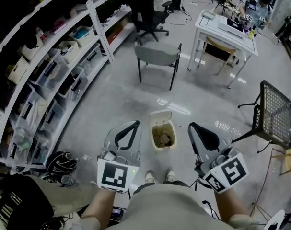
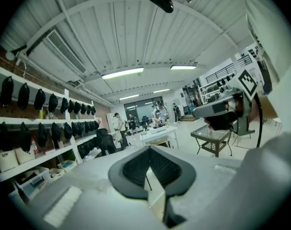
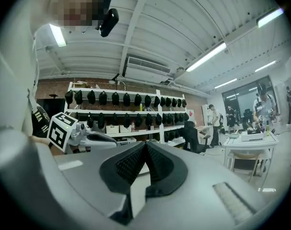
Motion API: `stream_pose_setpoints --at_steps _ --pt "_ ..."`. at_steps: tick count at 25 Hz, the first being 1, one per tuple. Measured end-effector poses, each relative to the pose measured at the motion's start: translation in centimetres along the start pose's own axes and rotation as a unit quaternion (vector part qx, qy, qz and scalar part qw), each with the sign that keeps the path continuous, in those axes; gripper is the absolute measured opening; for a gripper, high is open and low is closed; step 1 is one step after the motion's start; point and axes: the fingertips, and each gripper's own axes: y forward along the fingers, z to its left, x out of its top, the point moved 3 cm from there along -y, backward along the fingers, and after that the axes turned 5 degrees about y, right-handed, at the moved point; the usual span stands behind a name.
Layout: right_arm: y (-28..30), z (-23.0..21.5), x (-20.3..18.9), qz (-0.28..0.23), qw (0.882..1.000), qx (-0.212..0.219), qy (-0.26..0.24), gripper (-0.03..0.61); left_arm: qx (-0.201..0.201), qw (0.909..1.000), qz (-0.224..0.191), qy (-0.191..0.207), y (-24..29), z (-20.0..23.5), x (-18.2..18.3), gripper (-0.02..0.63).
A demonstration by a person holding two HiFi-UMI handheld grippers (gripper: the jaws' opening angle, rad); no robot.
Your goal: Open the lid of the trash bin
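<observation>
A small cream trash bin (image 1: 163, 137) stands on the grey floor just ahead of the person's shoes (image 1: 159, 177). Its lid (image 1: 160, 115) is tipped up at the back, and brownish rubbish shows inside. My left gripper (image 1: 134, 123) is held to the bin's left and my right gripper (image 1: 191, 126) to its right, both well above the floor and apart from the bin. Each has its jaws closed together with nothing between them. The left gripper view (image 2: 149, 150) and the right gripper view (image 3: 145, 145) look out across the room and ceiling; the bin is not in them.
White shelving (image 1: 54, 66) with boxes runs along the left. A grey chair (image 1: 157, 56) and a white desk (image 1: 226, 30) stand ahead. A black mesh side table (image 1: 277, 114) is at the right. A dark bag (image 1: 61, 164) lies on the floor at the left.
</observation>
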Motion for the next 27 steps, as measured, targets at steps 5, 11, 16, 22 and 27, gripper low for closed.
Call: stream_pose_setpoints --at_steps 5,11,16,22,27 --pt "-1.8 0.5 3.7 -0.040 0.999 -0.006 -0.021 0.003 0.008 0.9994 -0.029 0.017 -1.7 0.1 2.9 0.003" --pt "-1.9 1.0 5.6 -0.053 0.998 -0.005 -0.035 0.003 0.012 0.9992 -0.031 0.023 -2.7 0.5 3.8 0.003" --pt "-1.9 1.0 5.6 -0.048 0.998 0.006 -0.035 0.003 0.021 0.9991 -0.032 0.017 -2.8 0.2 4.1 0.003" --pt "-0.6 1.2 5.6 -0.041 0.999 0.008 -0.031 0.003 0.025 0.9993 -0.027 0.009 -2.9 1.6 4.0 0.003" --pt "-0.4 1.1 4.9 -0.041 0.999 0.008 -0.026 0.003 0.023 0.9993 -0.025 0.012 -2.8 1.6 3.5 0.003"
